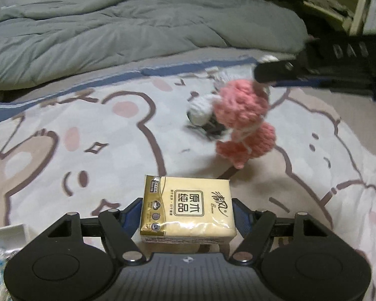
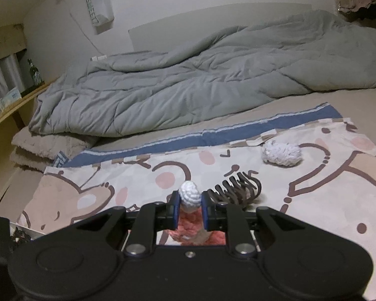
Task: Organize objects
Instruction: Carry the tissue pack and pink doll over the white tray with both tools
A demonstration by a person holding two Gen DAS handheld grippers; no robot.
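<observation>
The left gripper (image 1: pixel 188 213) is closed on a gold tissue packet (image 1: pixel 187 209) low in the centre of the left wrist view, its blue pads pressing the packet's two short sides so the printed face stays up and level. The packet seems to hang just above the cartoon-bear sheet (image 1: pixel 87 138), probably for carrying to wherever the small things are gathered. The right gripper (image 2: pixel 190 207) is pressed nearly together, pinching a crocheted doll (image 2: pixel 190 195) by its narrow white top. In the right wrist view only that white knob and some pink yarn below show between the pads. In the left wrist view the pink body (image 1: pixel 240 115) dangles from the black finger entering at upper right, clear of the sheet; a grip on the thin neck likely lets the soft body hang without being crushed. Still lying on the sheet are a white yarn ball (image 2: pixel 280 154) at the right of the right wrist view and a dark claw hair clip (image 2: pixel 238 188) just beyond the fingertips. At the lower left of that view a white tray's rim (image 2: pixel 25 227) shows, with something dark inside that I cannot identify.
</observation>
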